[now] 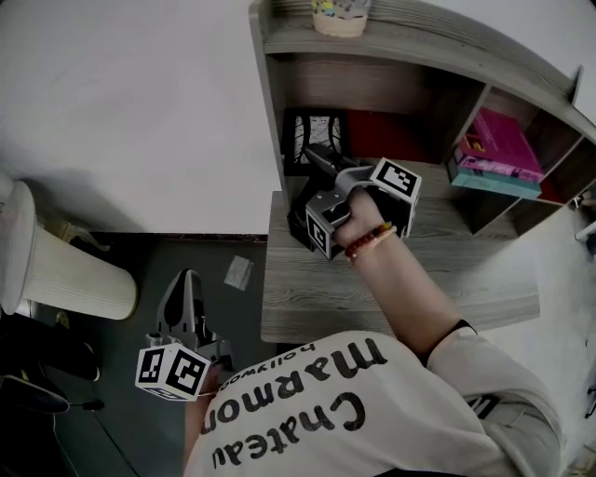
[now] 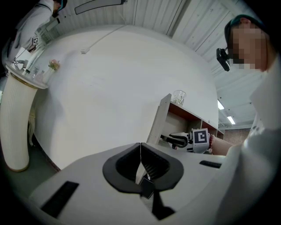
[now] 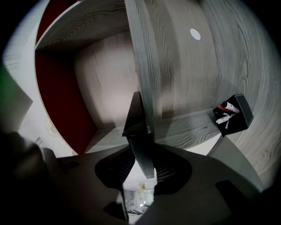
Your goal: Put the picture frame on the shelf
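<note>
The grey wooden shelf unit (image 1: 438, 42) fills the top of my head view and stands on the bench (image 1: 391, 279) against a white wall. To the left, beyond the bench edge, a pale ribbed cylinder (image 1: 70, 275) stands on the dark floor. Pink books (image 1: 503, 144) lie in a compartment further right, well apart from the work.

The picture frame (image 1: 312, 135) stands upright in the shelf's leftmost compartment, in front of a red back panel. My right tool (image 1: 315, 156) reaches in level. In the right gripper view the frame (image 3: 139, 127) shows edge-on between the open jaws, whose pads stand clear of it. The compartment's side panel runs just beside the frame.

My left tool (image 1: 189, 289) hangs low over the floor, closed on nothing.

A cup (image 1: 340, 17) sits on the shelf top. A black pen holder (image 3: 235, 115) shows in the right gripper view. A paper slip (image 1: 238, 271) lies on the floor.
</note>
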Available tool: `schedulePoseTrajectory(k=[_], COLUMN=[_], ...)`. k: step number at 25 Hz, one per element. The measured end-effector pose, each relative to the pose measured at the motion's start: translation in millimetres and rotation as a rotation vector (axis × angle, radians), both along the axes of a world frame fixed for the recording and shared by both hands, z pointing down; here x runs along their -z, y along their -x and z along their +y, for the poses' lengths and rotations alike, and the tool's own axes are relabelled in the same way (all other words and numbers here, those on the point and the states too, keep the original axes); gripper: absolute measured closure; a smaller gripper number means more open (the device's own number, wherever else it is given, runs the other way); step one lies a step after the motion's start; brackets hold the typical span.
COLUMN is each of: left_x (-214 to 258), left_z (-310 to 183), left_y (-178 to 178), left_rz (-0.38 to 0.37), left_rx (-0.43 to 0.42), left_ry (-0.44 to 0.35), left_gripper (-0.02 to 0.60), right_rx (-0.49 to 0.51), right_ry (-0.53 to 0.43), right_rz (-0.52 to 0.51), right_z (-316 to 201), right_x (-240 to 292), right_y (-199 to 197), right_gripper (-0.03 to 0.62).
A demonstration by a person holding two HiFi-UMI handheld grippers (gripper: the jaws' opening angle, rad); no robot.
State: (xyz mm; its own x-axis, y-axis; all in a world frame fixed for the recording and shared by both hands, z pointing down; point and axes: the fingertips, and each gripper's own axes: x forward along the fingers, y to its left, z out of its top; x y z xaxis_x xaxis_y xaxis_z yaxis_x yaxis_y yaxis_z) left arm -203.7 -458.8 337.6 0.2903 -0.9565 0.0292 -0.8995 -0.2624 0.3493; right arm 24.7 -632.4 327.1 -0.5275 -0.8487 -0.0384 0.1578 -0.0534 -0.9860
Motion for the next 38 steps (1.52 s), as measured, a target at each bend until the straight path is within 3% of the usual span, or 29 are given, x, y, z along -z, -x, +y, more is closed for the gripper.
schedulePoseTrajectory(k=[18, 23, 38], left_x=[13, 15, 19], left_z=[14, 20, 43], left_y=[-3, -4, -9], left_rz=[-0.023, -0.019, 0.005], left_rx=[-0.013, -0.026, -0.102], left_ry=[-0.025, -0.039, -0.073], left_gripper=[0.565, 0.565, 0.565], right_rx=[-0.078, -0.079, -0.091], right_ry=[-0.037, -0.033, -0.078], right_rz=[0.081, 0.097, 0.146], right_z=[11, 18, 71], right_x=[1, -8, 3], right_y=[-27, -28, -26], right_gripper=[0.488, 0.464, 0.467])
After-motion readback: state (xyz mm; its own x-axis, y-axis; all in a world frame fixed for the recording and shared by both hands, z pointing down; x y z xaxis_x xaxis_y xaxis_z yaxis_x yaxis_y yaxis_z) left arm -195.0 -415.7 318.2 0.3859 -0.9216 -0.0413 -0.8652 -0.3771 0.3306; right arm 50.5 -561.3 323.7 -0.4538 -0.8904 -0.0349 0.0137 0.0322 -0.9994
